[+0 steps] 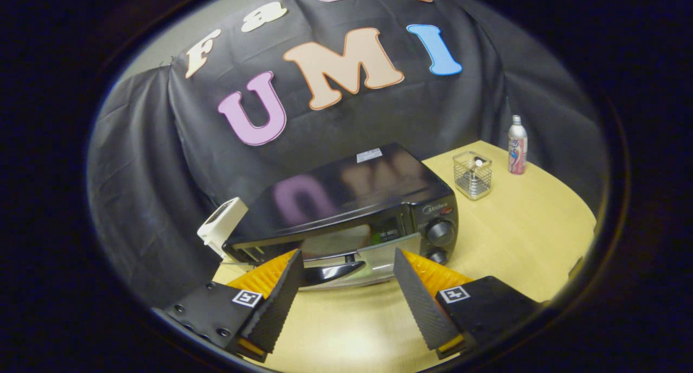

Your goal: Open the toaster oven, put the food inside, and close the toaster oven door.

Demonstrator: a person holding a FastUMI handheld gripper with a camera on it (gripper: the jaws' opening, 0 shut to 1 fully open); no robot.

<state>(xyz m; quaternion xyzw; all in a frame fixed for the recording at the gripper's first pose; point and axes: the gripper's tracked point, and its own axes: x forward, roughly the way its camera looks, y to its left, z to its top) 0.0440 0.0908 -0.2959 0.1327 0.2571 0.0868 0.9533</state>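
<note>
A black toaster oven (pixel 352 200) stands on the wooden table, with two knobs (pixel 440 232) on its right side. Its glass door (pixel 379 256) leans out toward me, hinged at the bottom, and its dark handle (pixel 331 273) is at the near edge. My gripper (pixel 347 254) is open just above the table. The left finger (pixel 281 292) is beside the handle's left end and the right finger (pixel 414 292) stands well off to the handle's right. Neither finger presses on anything. A pale patch shows behind the glass; I cannot tell what it is.
A white boxy object (pixel 223 226) leans at the oven's back left corner. To the right, beyond the oven, stand a clear holder (pixel 472 174) with a wire insert and a slim bottle (pixel 517 145). The bare table top (pixel 520 237) spreads to the right and under my fingers.
</note>
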